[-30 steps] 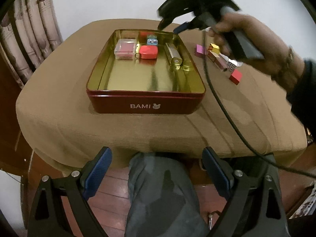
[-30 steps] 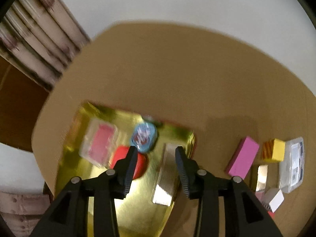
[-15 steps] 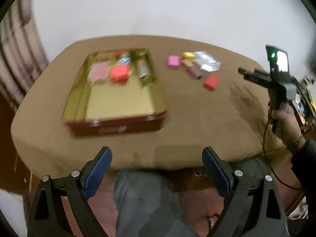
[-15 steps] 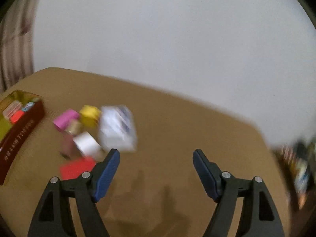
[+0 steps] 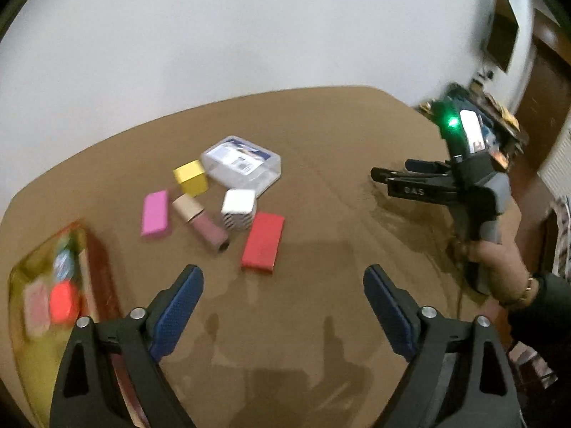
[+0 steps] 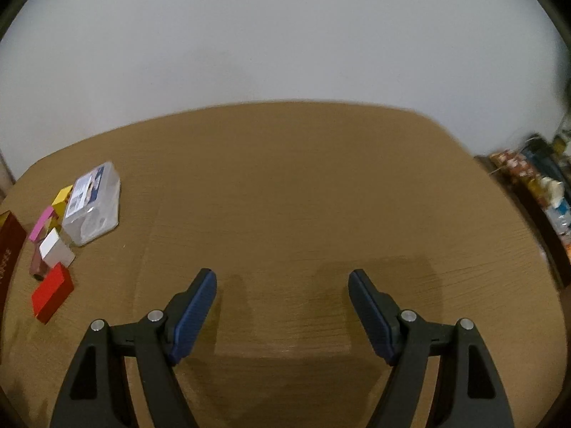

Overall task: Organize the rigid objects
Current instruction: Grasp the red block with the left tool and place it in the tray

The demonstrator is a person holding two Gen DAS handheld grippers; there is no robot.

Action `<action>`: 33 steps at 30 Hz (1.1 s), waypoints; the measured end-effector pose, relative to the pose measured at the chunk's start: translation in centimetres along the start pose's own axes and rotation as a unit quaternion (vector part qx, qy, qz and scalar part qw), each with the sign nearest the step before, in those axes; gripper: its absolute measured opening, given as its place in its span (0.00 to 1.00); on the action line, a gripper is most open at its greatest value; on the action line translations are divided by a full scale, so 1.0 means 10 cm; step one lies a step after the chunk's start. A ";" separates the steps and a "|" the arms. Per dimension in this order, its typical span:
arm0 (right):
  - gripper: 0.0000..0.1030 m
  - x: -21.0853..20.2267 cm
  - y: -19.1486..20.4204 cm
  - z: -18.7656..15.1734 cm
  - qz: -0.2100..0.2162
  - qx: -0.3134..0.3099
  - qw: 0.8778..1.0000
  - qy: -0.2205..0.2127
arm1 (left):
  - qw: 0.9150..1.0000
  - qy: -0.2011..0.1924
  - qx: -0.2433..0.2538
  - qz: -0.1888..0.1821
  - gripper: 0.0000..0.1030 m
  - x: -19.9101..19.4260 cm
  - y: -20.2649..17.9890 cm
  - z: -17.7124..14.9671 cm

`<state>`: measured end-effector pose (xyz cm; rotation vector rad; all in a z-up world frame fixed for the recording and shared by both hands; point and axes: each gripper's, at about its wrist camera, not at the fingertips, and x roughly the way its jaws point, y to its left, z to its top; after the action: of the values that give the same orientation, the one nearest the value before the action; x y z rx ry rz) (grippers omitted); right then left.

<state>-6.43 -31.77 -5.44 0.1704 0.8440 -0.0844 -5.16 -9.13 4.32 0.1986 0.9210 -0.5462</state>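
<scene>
Two grippers, left point(image 5: 283, 306) and right point(image 6: 282, 308), gape wide and empty; the left's jaws just narrowed a little. Blocks point(image 5: 262, 242) lie on the counter point(image 5: 321, 221) beyond the left, well left of the right.

Six loose things lie on the bench point(image 5: 321, 164): one clear plastic box point(image 5: 242, 166), one yellow cube point(image 5: 190, 177), one pink block point(image 5: 155, 213), one red block point(image 5: 263, 242), one white-topped striped cube point(image 5: 238, 208) and one tube point(image 5: 203, 222). One tin point(image 5: 96, 249) stands at the left edge; inside it, blurred, three things can be made out: one red piece point(image 5: 64, 302), one pinkish box point(image 5: 35, 308) and one small blue item point(image 5: 63, 265). Two tongs show, the left tongs point(image 5: 283, 299) and the right tongs point(image 6: 282, 301), each with two blue-padded fingers.
</scene>
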 end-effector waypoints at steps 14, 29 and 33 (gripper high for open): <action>0.76 0.02 -0.14 0.02 0.053 0.023 0.998 -0.029 | 0.995 0.095 0.012 -0.027 0.53 0.78 0.14 0.25; 0.76 -0.09 -0.19 0.13 0.057 0.048 0.996 -0.039 | 0.996 0.086 -0.010 0.013 0.25 0.67 -0.02 0.10; 0.76 -0.09 -0.19 0.14 0.054 0.049 0.997 -0.037 | 0.996 0.050 -0.071 0.020 0.25 0.07 0.02 -0.09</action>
<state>-6.25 -33.89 -4.13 0.3029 0.7551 -0.0295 -5.32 -8.89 3.22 0.1154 1.0467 -0.4355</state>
